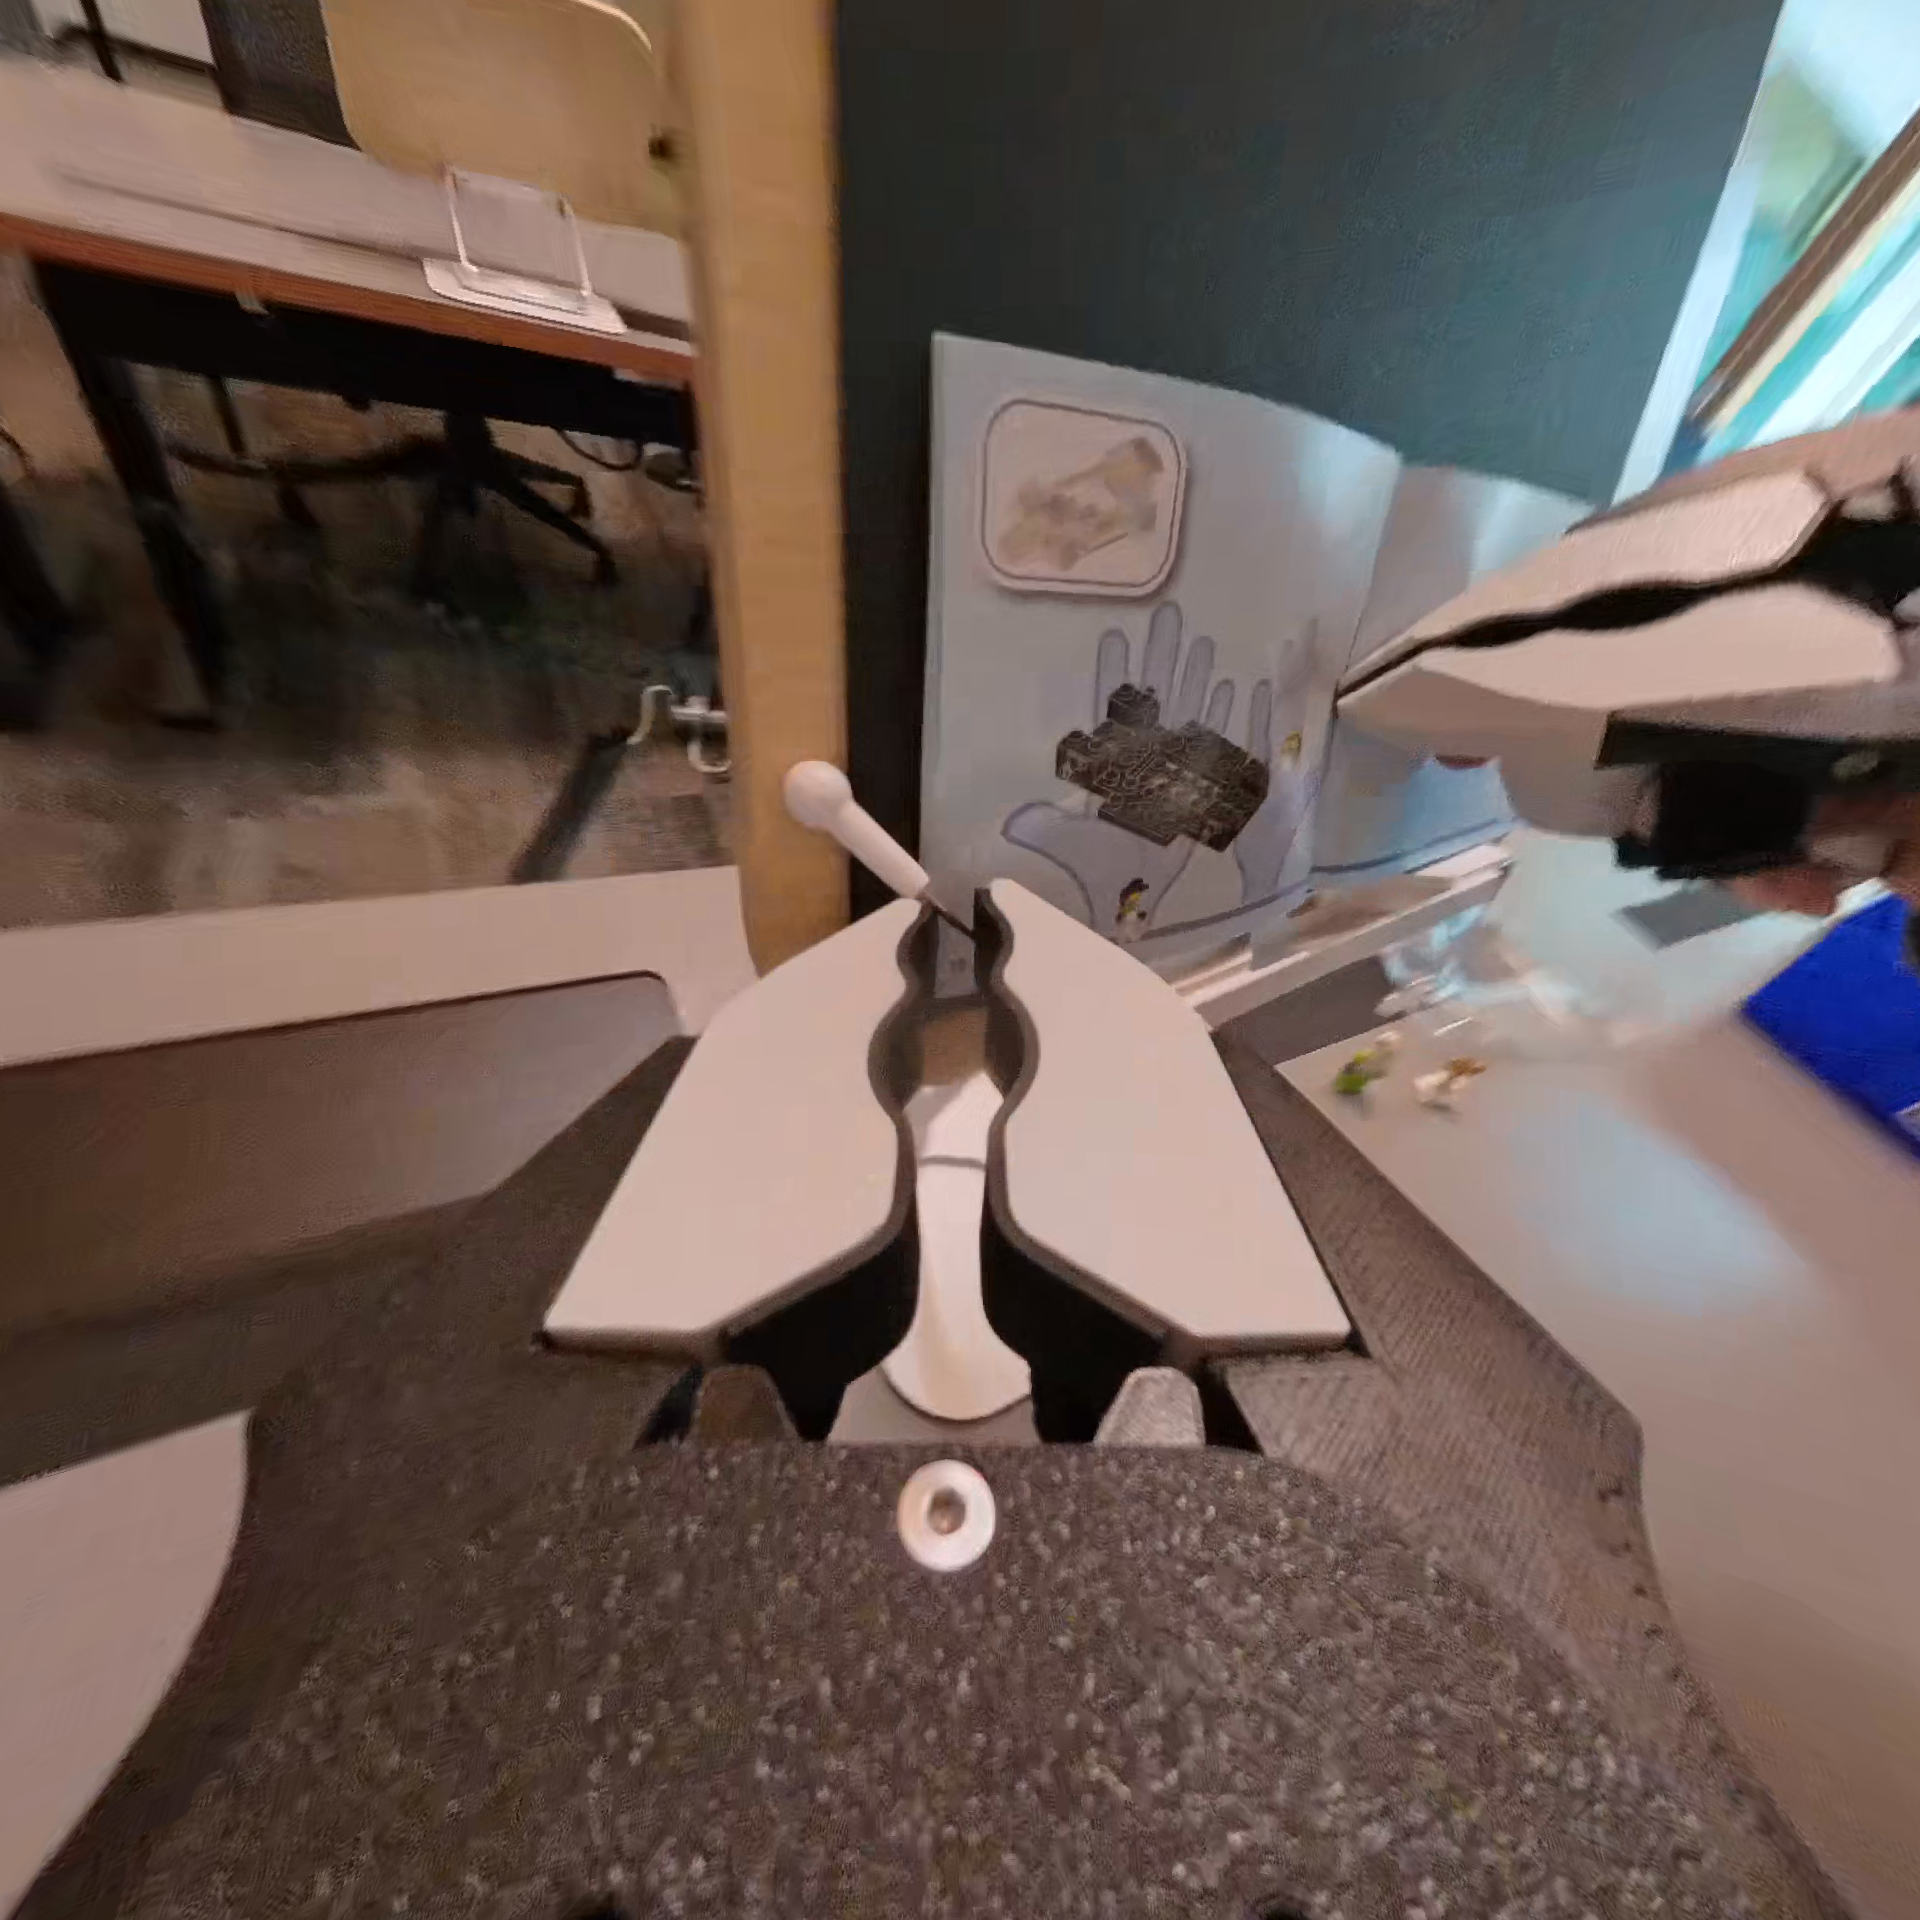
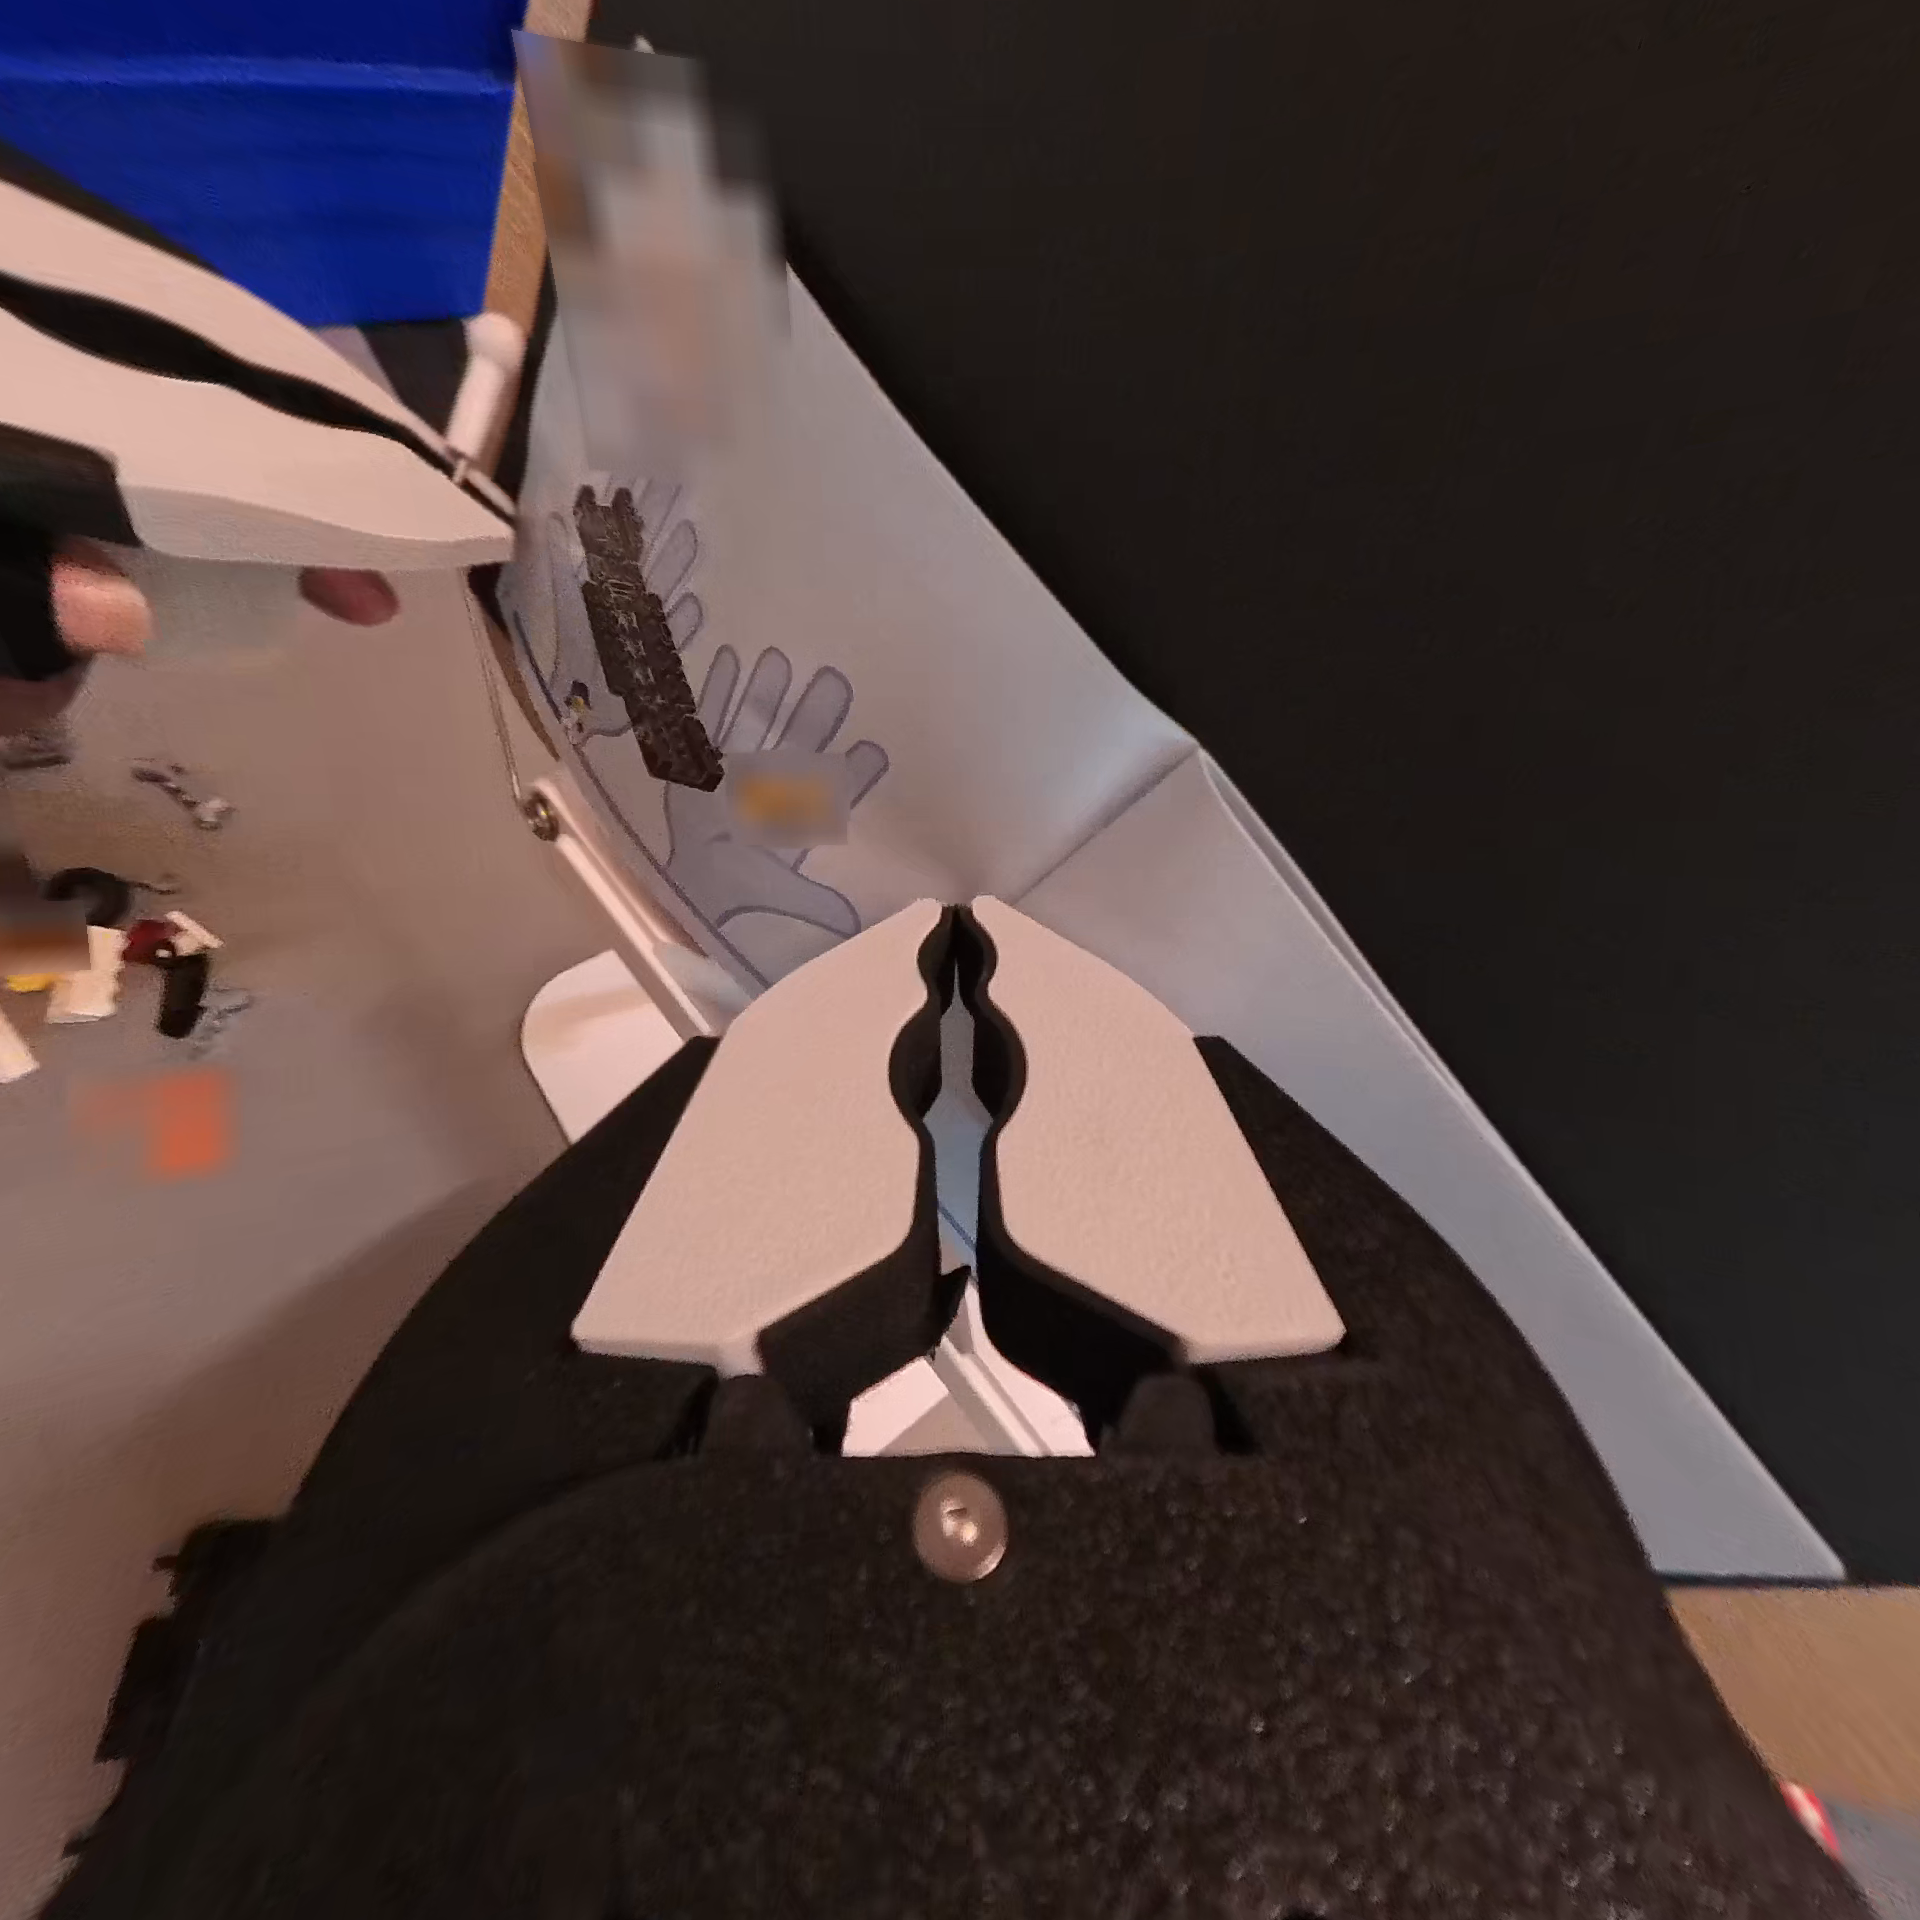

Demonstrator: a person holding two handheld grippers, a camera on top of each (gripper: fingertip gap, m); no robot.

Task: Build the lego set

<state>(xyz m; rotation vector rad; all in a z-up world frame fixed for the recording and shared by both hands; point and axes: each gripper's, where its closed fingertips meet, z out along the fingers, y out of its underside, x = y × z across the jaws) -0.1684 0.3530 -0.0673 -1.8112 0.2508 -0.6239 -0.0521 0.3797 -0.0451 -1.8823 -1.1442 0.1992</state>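
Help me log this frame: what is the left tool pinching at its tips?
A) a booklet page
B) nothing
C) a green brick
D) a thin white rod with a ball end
D: the left tool is closed on the white ball-ended rod beside the instruction booklet.

Pale-blue booklet (image 1: 1143,644), white-knobbed pin (image 1: 847,821), blue box (image 2: 249,156)

Even indoor light, soft shadows; wide-angle bending at edges; motion blur off-centre, centres sharp.

Small loose lego pieces (image 2: 114,966) on table (image 2: 343,1143)
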